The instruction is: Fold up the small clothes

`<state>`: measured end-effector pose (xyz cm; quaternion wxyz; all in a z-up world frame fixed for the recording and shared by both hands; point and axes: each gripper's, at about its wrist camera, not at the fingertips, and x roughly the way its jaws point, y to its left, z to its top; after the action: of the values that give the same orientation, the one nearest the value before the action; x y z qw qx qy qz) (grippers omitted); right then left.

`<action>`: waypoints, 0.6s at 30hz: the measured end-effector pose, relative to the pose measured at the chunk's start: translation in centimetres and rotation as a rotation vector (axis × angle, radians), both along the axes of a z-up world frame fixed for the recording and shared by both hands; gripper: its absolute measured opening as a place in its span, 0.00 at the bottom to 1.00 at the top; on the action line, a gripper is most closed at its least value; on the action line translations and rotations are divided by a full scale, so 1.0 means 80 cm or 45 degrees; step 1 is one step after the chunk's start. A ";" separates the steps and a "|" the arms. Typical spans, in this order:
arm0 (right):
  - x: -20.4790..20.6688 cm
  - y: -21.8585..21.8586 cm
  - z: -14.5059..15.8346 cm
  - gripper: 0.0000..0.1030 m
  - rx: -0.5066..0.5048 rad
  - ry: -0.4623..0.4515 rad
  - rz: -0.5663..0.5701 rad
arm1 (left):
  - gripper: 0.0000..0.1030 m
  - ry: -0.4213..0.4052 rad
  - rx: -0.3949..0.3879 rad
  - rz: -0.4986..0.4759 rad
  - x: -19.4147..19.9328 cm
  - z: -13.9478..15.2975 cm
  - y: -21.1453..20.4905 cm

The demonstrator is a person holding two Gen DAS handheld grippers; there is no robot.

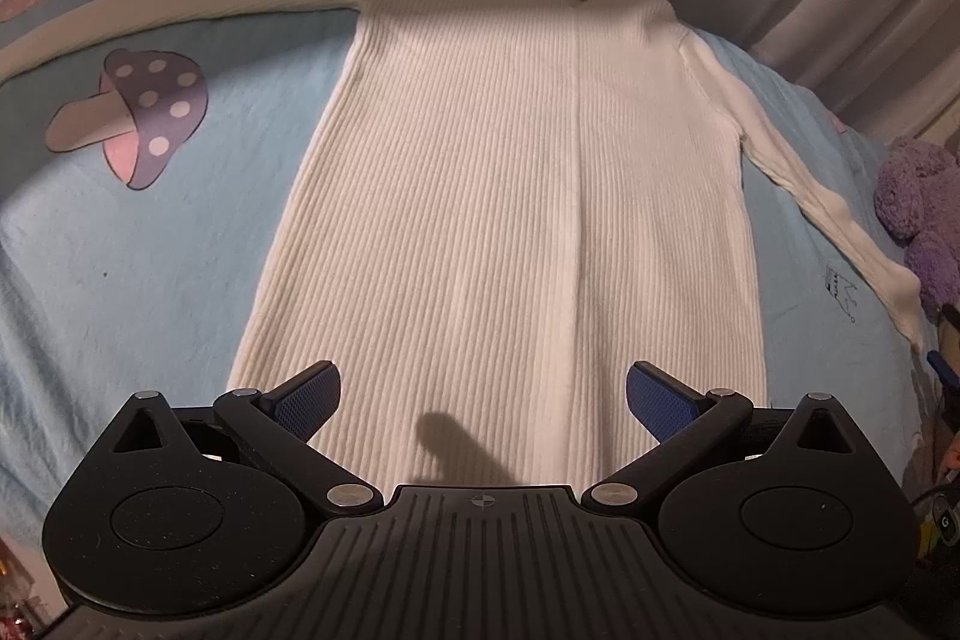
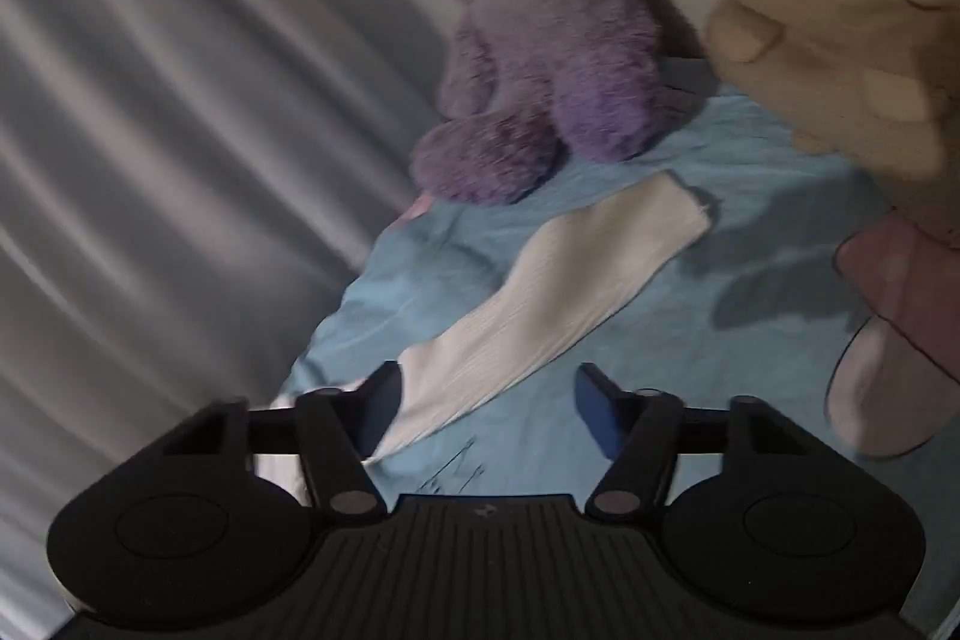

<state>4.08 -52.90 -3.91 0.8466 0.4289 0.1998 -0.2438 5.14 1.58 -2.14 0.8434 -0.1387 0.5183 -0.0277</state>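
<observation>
A white ribbed long-sleeved sweater point(image 1: 510, 190) lies flat on a light blue bedsheet point(image 1: 120, 280), collar at the far end and both sleeves spread out. In the left wrist view my left gripper point(image 1: 483, 388) hovers over the hem, open wide with nothing between its blue pads point(image 1: 306, 394). The right wrist view shows one white sleeve point(image 2: 558, 280) running diagonally across the sheet. My right gripper point(image 2: 487, 382) stands over the sleeve's near part, jaws apart. The sleeve passes by the left finger point(image 2: 381, 400) and is not gripped.
A purple plush bear point(image 2: 540, 58) sits past the sleeve's cuff, also at the right edge point(image 1: 918, 208). A beige plush toy point(image 2: 840, 10) looms upper right. A pale curtain point(image 2: 150, 130) borders the bed. The sheet carries a mushroom print point(image 1: 144, 112).
</observation>
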 end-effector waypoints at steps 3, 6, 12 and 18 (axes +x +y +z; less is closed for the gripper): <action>0.004 -0.046 -0.038 0.41 0.075 0.055 -0.142 | 1.00 -0.008 -0.015 0.014 0.016 -0.002 -0.008; 0.010 -0.074 -0.064 0.41 0.129 0.054 -0.221 | 1.00 -0.006 -0.012 0.035 0.030 -0.005 -0.016; 0.031 -0.082 -0.083 0.24 0.109 0.027 -0.220 | 1.00 0.017 -0.017 0.053 0.051 -0.017 -0.032; 0.039 -0.064 -0.067 0.06 0.034 0.012 -0.145 | 1.00 0.048 -0.072 0.071 0.069 -0.027 -0.033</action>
<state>7.16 -58.02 -9.26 0.8247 0.4496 0.1821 -0.2908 10.63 -1.06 -4.33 0.8297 -0.1772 0.5291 -0.0163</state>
